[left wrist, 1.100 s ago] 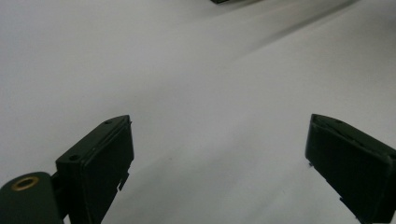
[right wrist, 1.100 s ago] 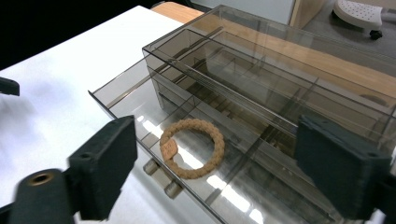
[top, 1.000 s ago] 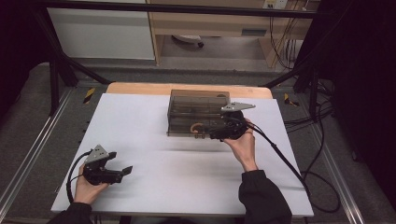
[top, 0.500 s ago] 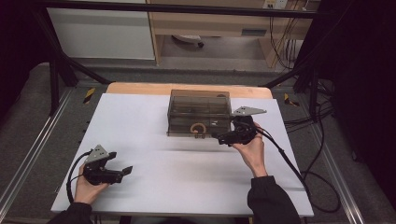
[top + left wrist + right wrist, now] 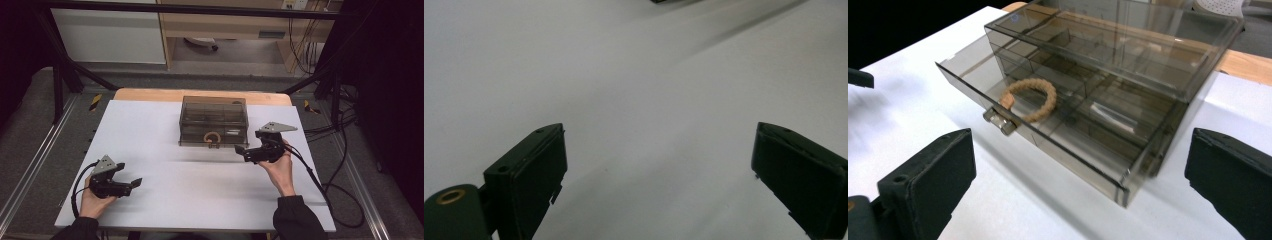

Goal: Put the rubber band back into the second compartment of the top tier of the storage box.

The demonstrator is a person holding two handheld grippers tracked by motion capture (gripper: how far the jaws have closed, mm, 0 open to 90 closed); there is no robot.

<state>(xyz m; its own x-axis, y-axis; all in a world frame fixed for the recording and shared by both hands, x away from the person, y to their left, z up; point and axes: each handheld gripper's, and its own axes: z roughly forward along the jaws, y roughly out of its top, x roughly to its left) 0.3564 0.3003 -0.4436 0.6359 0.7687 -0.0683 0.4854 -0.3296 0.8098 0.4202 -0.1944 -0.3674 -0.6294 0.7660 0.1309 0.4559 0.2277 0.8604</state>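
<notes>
A smoky see-through drawer box [image 5: 213, 116] [image 5: 1108, 70] stands at the back middle of the white table [image 5: 200, 200]. A tan braided ring [image 5: 213, 137] [image 5: 1029, 99] lies in its bottom drawer, behind the small knob [image 5: 999, 121]. The drawer front stands slightly out from the case. My right gripper [image 5: 241, 151] [image 5: 1078, 185] is open and holds nothing. It hovers just right of the box's front corner, jaws pointing left. My left gripper [image 5: 134, 183] [image 5: 659, 170] is open over bare table at the front left, far from the box.
A wooden strip [image 5: 150, 94] runs along the table's far edge behind the box. Black cables [image 5: 325, 195] trail off the right side. Metal frame rails [image 5: 30, 170] flank the table.
My right gripper has drawn back from the box's front, moving right and toward the person. The left gripper and the box have stayed put.
</notes>
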